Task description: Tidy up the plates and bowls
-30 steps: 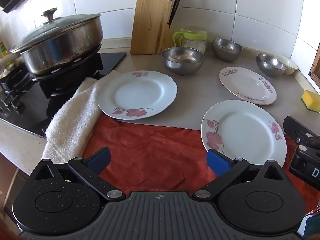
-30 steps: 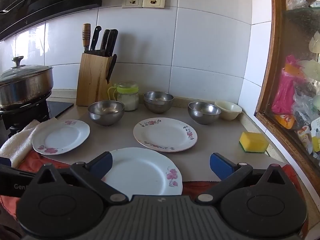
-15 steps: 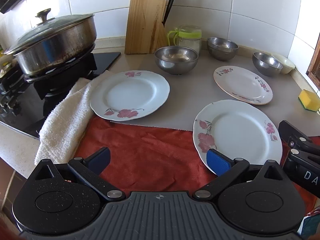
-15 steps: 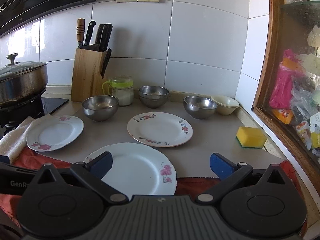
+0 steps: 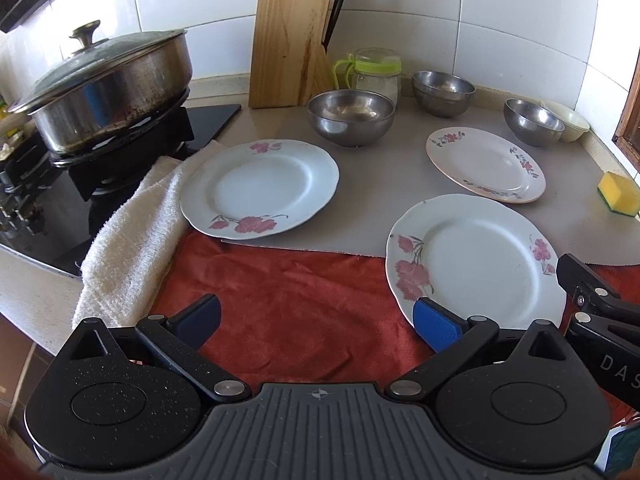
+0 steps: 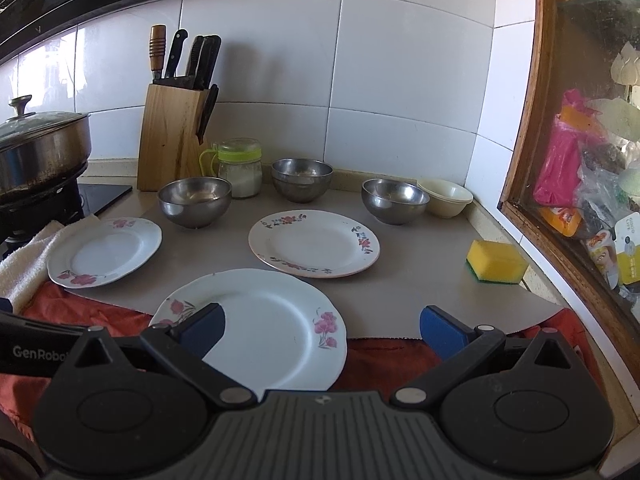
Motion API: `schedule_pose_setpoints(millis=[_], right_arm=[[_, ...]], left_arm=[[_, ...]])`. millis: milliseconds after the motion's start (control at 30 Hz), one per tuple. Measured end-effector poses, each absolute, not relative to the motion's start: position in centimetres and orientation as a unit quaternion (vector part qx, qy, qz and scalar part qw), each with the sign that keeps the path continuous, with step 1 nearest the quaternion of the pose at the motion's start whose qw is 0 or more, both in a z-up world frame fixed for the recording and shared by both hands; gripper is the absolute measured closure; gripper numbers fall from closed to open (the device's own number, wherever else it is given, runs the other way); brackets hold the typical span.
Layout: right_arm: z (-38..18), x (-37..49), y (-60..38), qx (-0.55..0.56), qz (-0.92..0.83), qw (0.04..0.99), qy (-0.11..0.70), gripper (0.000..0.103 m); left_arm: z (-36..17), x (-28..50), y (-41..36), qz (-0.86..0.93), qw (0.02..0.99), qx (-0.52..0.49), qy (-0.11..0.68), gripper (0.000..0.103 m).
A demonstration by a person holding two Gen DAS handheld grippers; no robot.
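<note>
Three white floral plates lie on the counter: a left plate (image 5: 260,188) (image 6: 106,250), a near plate (image 5: 476,262) (image 6: 260,326) and a far right plate (image 5: 486,164) (image 6: 314,242). Three steel bowls stand behind them: left bowl (image 5: 351,116) (image 6: 195,200), middle bowl (image 5: 443,92) (image 6: 302,179), right bowl (image 5: 534,121) (image 6: 395,200). Cream bowls (image 5: 568,120) (image 6: 446,197) sit stacked at the far right. My left gripper (image 5: 316,322) is open and empty above the red cloth (image 5: 288,292). My right gripper (image 6: 320,330) is open and empty over the near plate's front edge.
A lidded steel pan (image 5: 108,84) sits on the stove at left, with a white towel (image 5: 132,236) beside it. A knife block (image 5: 290,48) and a jar (image 5: 376,72) stand at the back wall. A yellow sponge (image 6: 496,262) lies right. A cabinet (image 6: 580,140) bounds the right side.
Both grippers have shifted slightly, so the scene sits a little differently in each view. Nothing on the counter has moved and both grippers stay open.
</note>
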State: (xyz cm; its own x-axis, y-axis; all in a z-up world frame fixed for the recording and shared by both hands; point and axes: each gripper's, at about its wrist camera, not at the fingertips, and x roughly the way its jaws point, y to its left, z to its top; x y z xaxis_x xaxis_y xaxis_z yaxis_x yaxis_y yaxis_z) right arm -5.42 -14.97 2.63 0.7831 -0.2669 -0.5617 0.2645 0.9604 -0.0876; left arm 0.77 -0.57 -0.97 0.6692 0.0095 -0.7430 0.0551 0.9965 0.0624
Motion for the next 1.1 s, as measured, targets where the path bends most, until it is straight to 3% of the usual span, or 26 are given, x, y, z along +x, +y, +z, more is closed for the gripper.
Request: schedule_pose_setpoints(millis=[1100], right_arm=[[1.8,-4.7,-16.4,0.005,-0.140,0.939,0.314,0.000]], left_arm=[[-1.7,1.4,-1.6,-0.019,0.907,0.036,0.418,0.000]])
